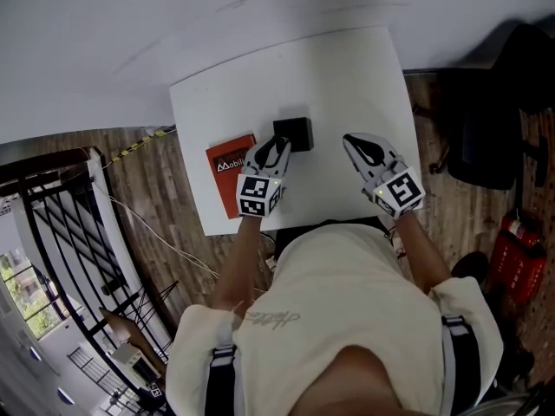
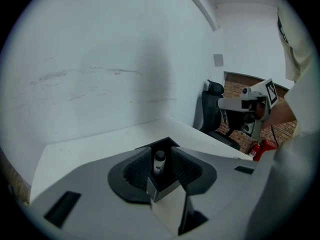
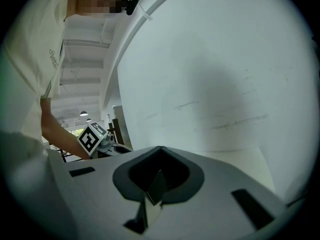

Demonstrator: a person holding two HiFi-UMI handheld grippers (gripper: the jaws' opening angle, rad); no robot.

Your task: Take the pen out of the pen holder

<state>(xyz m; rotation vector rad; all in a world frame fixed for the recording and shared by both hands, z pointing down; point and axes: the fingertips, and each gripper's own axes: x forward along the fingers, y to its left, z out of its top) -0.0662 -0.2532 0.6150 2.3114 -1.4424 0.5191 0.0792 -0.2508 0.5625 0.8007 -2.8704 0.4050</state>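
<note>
Left gripper (image 1: 279,146): my jaws released, straddling the grey-capped white pen (image 2: 159,160), which stands upright in the black square pen holder (image 1: 293,133); lined up for a pinch. Right gripper (image 1: 360,148), off to the holder's right: jaws clenched, empty, kept clear.

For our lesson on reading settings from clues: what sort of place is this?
Probably an office or workroom indoors: a white table against a plain wall, a black office chair beside it, and a red fire extinguisher on the wood-patterned floor.
</note>
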